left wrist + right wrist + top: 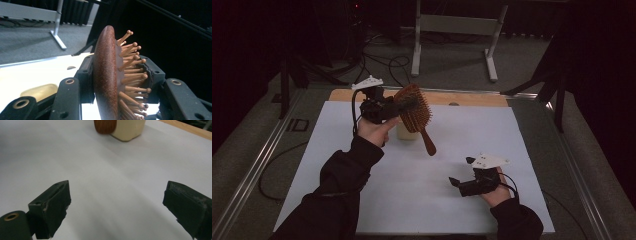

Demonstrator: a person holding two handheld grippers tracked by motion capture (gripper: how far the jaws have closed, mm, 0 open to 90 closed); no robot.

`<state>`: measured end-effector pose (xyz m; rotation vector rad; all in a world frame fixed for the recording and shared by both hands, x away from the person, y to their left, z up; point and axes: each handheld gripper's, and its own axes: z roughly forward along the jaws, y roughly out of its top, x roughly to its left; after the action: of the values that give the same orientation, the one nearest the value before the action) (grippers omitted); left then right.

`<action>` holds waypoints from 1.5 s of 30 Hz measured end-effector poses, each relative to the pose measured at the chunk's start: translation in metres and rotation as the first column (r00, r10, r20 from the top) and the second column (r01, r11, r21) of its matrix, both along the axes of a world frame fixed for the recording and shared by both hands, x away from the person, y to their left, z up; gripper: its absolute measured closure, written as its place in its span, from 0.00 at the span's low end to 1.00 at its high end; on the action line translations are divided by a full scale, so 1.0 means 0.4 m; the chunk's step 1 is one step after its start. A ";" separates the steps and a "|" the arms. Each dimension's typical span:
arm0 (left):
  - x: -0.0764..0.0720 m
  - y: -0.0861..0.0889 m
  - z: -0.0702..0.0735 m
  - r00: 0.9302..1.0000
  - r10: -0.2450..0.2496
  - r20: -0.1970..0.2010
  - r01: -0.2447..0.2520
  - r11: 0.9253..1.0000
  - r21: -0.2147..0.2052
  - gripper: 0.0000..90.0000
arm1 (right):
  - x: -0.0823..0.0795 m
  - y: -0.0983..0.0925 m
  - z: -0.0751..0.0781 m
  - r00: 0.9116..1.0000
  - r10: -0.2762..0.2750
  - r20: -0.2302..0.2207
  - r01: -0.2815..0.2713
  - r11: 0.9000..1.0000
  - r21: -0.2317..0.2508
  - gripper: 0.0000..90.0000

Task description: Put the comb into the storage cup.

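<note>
Dark sleeves come in from the bottom of the high view. At the left, the left tongs [384,107] are clenched on the head of a wooden hairbrush [414,111], lifted above the white surface [337,150]; one pad presses the smooth reddish-brown back, the other the ball-tipped bristles [130,72]. Its long axis slants down and rightward, handle [428,142] pointing toward the right tongs [460,172], which hover low with jaws released and nothing between them. A pale cream block [406,133] sits just behind the brush. Likely the free handle end is what the right hand would take.
</note>
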<state>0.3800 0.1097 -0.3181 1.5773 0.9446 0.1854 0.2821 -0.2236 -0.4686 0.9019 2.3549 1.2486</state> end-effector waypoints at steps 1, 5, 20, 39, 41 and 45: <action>0.003 0.003 0.006 1.000 0.008 0.004 -0.008 1.000 -0.002 0.60 | -0.003 -0.003 -0.001 1.000 0.002 -0.003 -0.002 1.000 0.001 0.08; 0.013 0.021 0.025 0.999 0.040 0.022 -0.040 0.999 -0.011 0.60 | -0.010 -0.010 -0.001 1.000 0.004 -0.008 -0.004 1.000 0.004 0.08; 0.072 0.054 0.071 0.987 0.141 0.074 -0.142 0.990 0.008 0.60 | -0.025 -0.027 -0.009 0.999 0.020 0.038 -0.020 1.000 0.016 0.08; 0.142 0.087 0.075 0.964 0.254 0.074 -0.254 0.967 -0.011 0.60 | -0.027 -0.025 -0.011 0.999 0.042 0.035 -0.043 0.999 0.020 0.08; 0.149 0.088 0.067 0.962 0.265 0.070 -0.265 0.964 -0.008 0.60 | -0.028 -0.025 -0.011 0.998 0.043 0.038 -0.044 0.999 0.016 0.08; 0.159 0.093 0.048 0.959 0.280 0.055 -0.280 0.960 -0.010 0.60 | -0.030 -0.023 -0.009 0.998 0.040 0.041 -0.040 0.999 0.017 0.08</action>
<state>0.4435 0.1470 -0.2990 1.4241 1.1217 0.4243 0.2699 -0.2328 -0.4722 0.8305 2.3448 1.2925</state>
